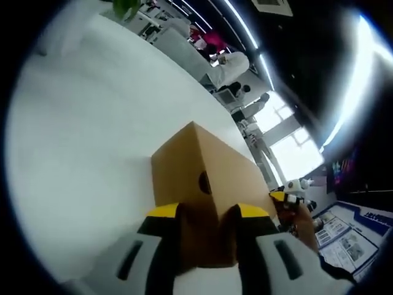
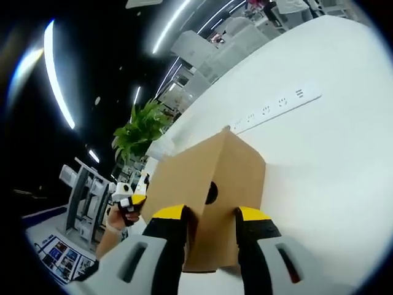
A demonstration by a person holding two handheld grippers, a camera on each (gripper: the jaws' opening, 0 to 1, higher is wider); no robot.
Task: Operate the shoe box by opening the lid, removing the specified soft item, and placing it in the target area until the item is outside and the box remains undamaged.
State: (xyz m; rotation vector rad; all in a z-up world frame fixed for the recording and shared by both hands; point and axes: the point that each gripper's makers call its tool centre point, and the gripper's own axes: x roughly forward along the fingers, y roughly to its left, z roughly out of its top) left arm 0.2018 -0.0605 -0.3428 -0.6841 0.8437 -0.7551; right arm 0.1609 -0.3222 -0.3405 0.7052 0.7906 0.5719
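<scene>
Big white bench (image 1: 80, 135) fills the scene, room behind is dim w/ strip lights. On it sits the shoe box (image 1: 202, 184), plain brown cardboard, lid on top and closed as far as I can tell. Each end face shows a round finger hole.

Left tongs (image 1: 209, 215) come in at one end of the box: yellow-tipped jaws apart, straddling the box's corner edge, cardboard between them. Whether they're actually pinching it or just bracketing it, can't tell. Right tongs (image 2: 210, 216) do the same at the opposite end, jaws apart w/ the box (image 2: 209, 184) between them; grip also unclear. In the left gripper view the other tongs peek in past the far side of the box, and vice versa.

Smaller stuff: white power strip (image 2: 276, 107) lies on the bench beyond the box, apart from it. Potted green plant (image 2: 142, 130) stands off past the bench edge. Printed posters (image 1: 344, 236) low in the background.

Step in hand, my read: the very start, both tongs framing the box ends, lid not yet lifted. Soft item isn't visible, presumably inside. Next move calls for catching the lid's rim w/o crushing the cardboard, lifting evenly from both ends so it doesn't twist or tear, while the base stays down on the bench.
</scene>
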